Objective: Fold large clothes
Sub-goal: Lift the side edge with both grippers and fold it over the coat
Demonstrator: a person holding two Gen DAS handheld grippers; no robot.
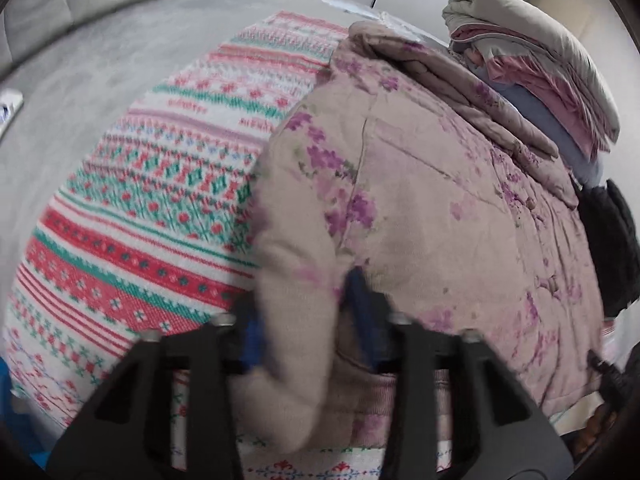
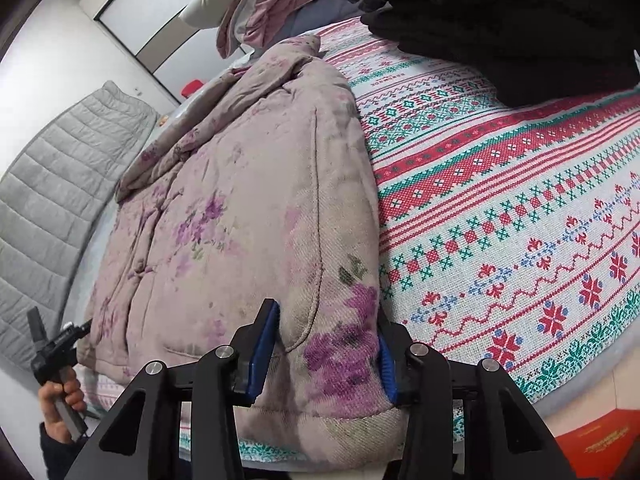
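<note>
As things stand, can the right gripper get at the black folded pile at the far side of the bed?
Probably not yet. The right gripper is shut on the floral padded jacket hem; the black pile lies far across the patterned blanket. Path looks unobstructed, but it must release first.

The left gripper (image 1: 306, 316) squeezes a puffy sleeve of the pink flowery jacket (image 1: 440, 200) between its two blue pads. The jacket lies on a blanket (image 1: 152, 208) with red and green patterns. Behind the jacket sits a pile of folded clothes (image 1: 532, 76). A dark cloth (image 1: 612, 240) is just beside it.
</note>
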